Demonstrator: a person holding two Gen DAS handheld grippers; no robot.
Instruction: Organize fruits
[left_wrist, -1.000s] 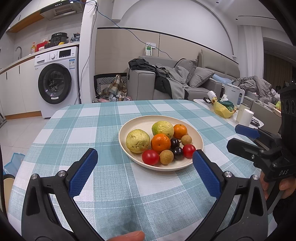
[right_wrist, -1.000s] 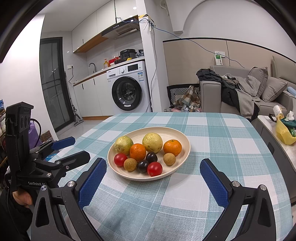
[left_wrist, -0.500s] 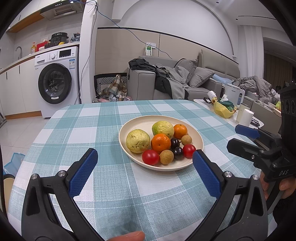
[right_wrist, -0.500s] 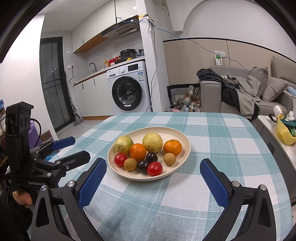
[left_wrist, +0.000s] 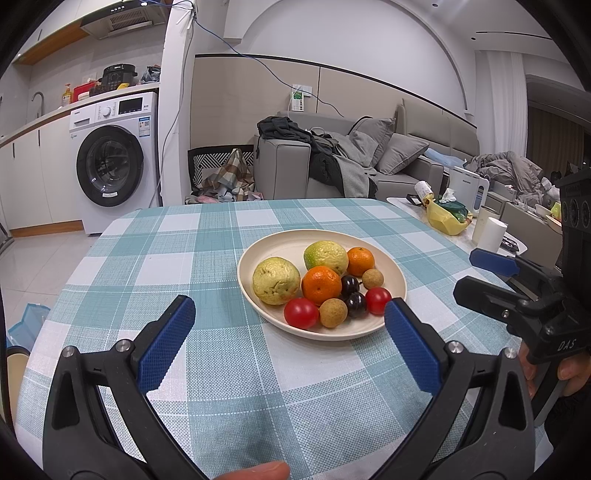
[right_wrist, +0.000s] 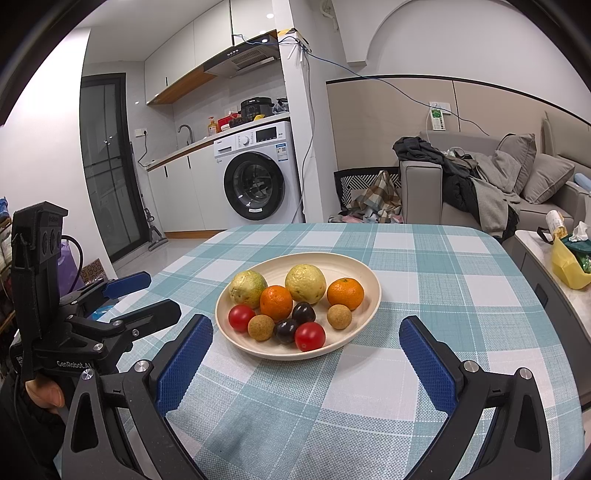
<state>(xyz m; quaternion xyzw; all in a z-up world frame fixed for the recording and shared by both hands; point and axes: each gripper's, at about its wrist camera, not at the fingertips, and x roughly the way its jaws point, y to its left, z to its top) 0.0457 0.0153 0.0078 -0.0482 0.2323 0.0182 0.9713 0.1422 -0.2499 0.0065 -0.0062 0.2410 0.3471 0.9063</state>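
Above the plate (left_wrist: 255, 258) of fruit – both hand-held grippers (left_wrist: 290, 325) (right_wrist: 306, 347) spread, empty; handles cropped.

- Left hand-held gripper (left_wrist: 288, 325): lower frame cut off by the bottom edge of its own view; in the right wrist view its body runs past the left edge.
- Fingertip (left_wrist: 258, 470): only the tip shows at the bottom edge.
- Right hand-held gripper (right_wrist: 306, 343): base cut off below.
- Dark plums (right_wrist: 295, 321): partly hidden behind a tomato (right_wrist: 309, 336).
- Surface (left_wrist: 207, 258): near edge out of frame.
- Counter items (right_wrist: 255, 109): labels too small to read.
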